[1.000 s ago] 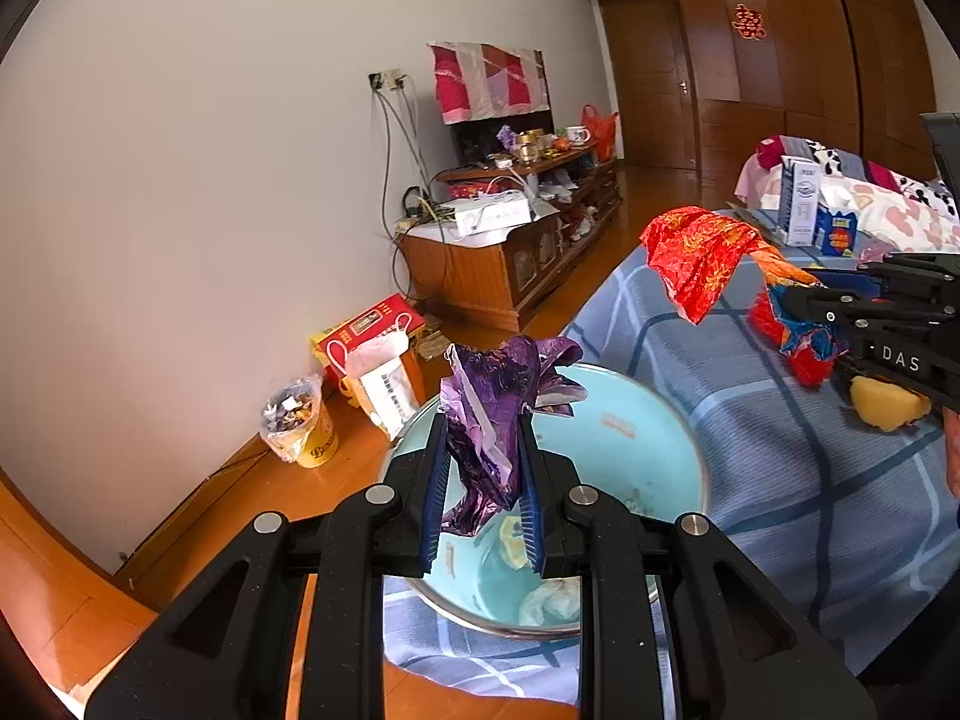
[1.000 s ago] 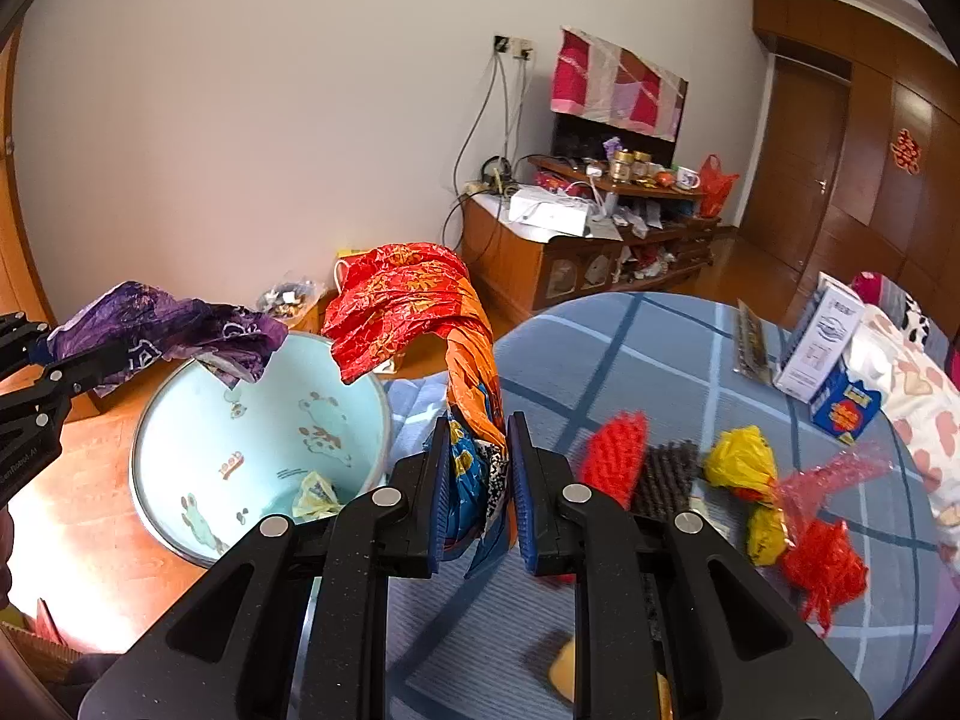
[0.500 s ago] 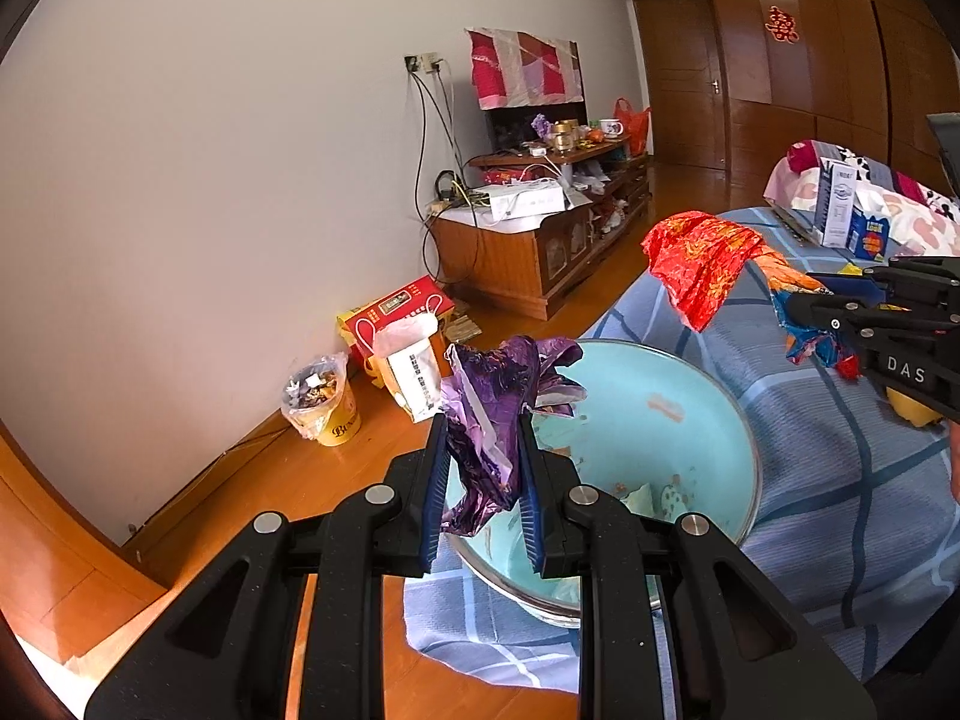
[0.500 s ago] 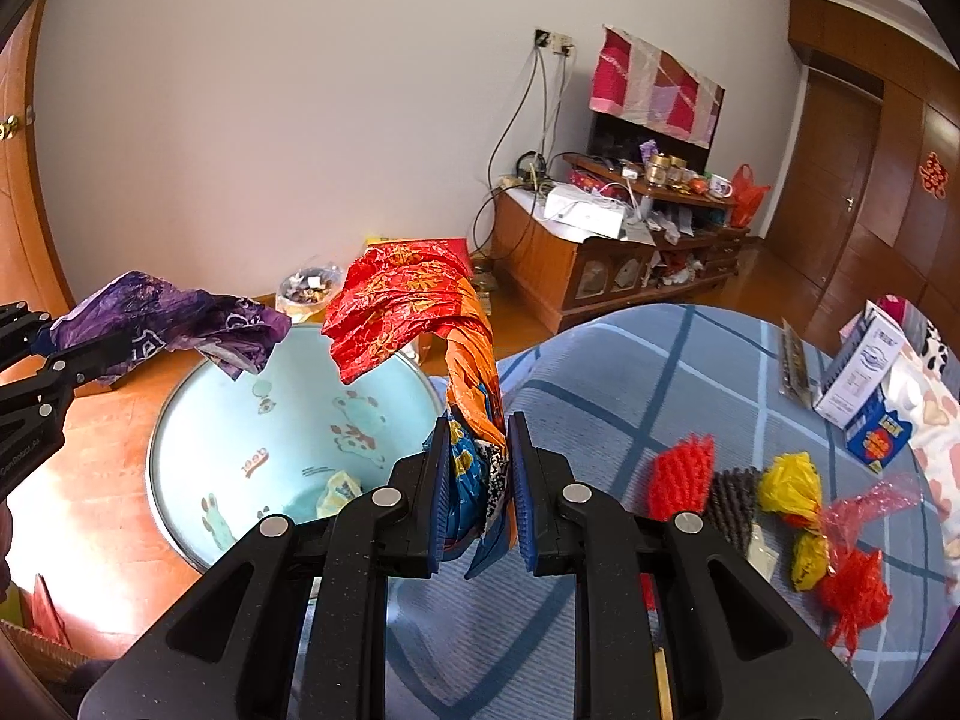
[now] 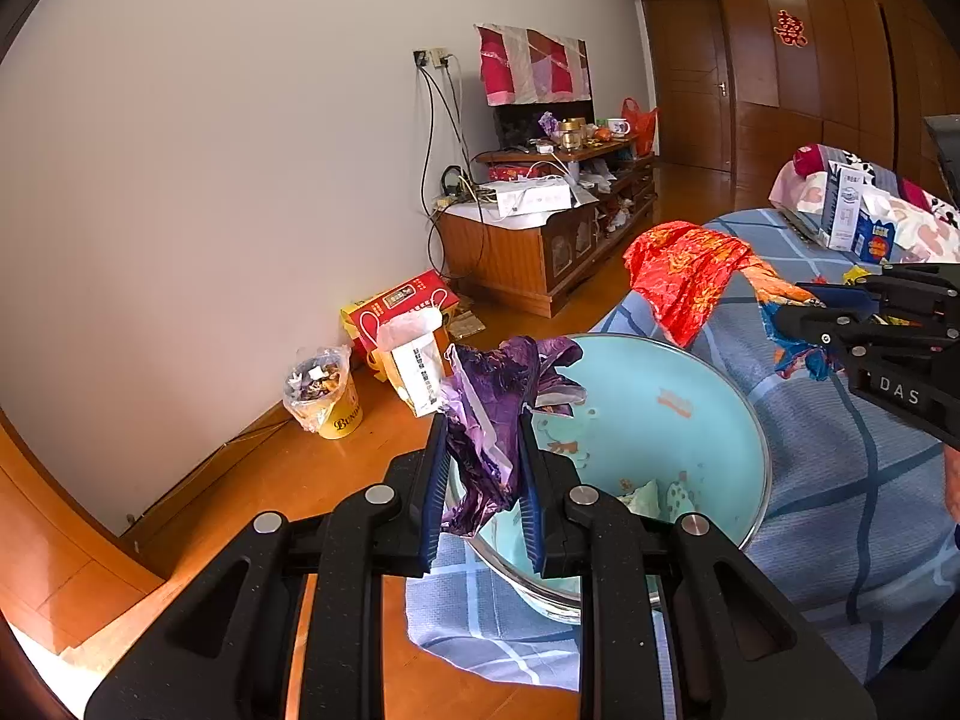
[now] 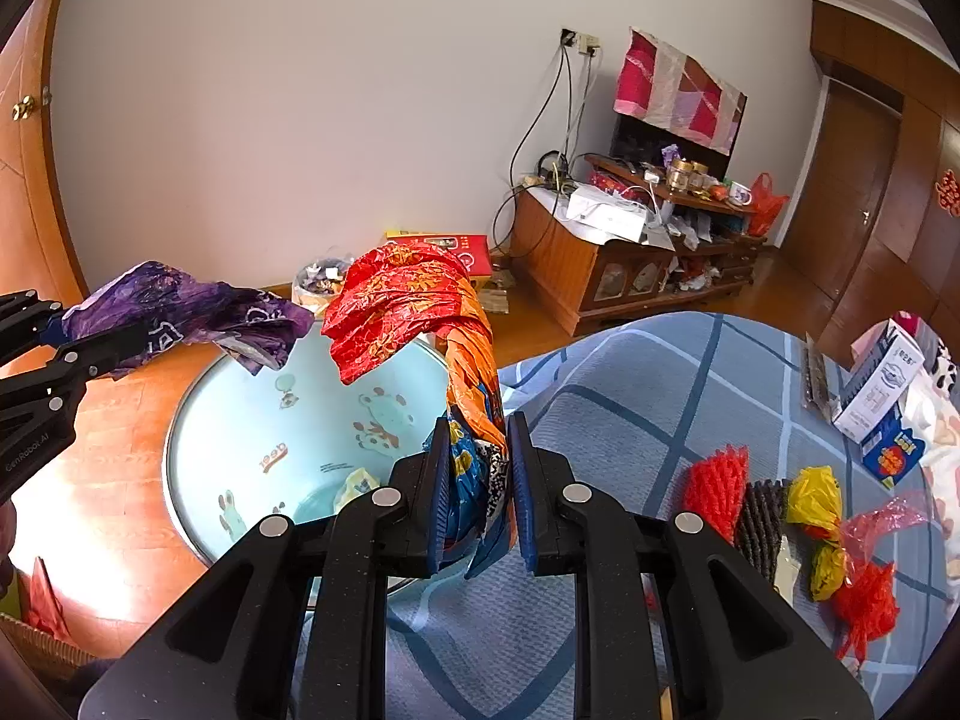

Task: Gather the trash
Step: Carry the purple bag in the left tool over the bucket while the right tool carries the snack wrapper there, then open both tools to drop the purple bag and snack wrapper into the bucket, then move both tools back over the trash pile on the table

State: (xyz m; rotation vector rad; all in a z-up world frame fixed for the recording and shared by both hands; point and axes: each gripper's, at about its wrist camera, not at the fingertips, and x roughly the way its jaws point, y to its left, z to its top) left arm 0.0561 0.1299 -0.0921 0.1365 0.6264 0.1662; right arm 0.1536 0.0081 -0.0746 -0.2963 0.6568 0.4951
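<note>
Pinched between the blue pads of the left gripper (image 5: 483,474) is a crumpled purple wrapper (image 5: 498,402), held over the near rim of the light-blue bin (image 5: 690,414); its long axis runs forward and upward out of the jaws, the free end flopping to the right over the bin's mouth. That left wrist view also shows the right gripper (image 5: 798,315) coming in from the right, with a red-orange wrapper (image 5: 684,276) stretched leftward from it above the bin's far edge, and a small yellow cup (image 5: 327,399) of scraps on the wooden floor (image 5: 252,480) by the white wall. From the right wrist, the right gripper (image 6: 478,480) is clamped on the red-orange wrapper (image 6: 414,312), which rises from the jaws and curls left over the bin (image 6: 198,420); the left gripper (image 6: 60,330) enters at the left edge. Only this view shows more trash on the blue checked cloth (image 6: 630,420): red netting (image 6: 717,489), a yellow bag (image 6: 813,498), a pink bag (image 6: 882,519).
</note>
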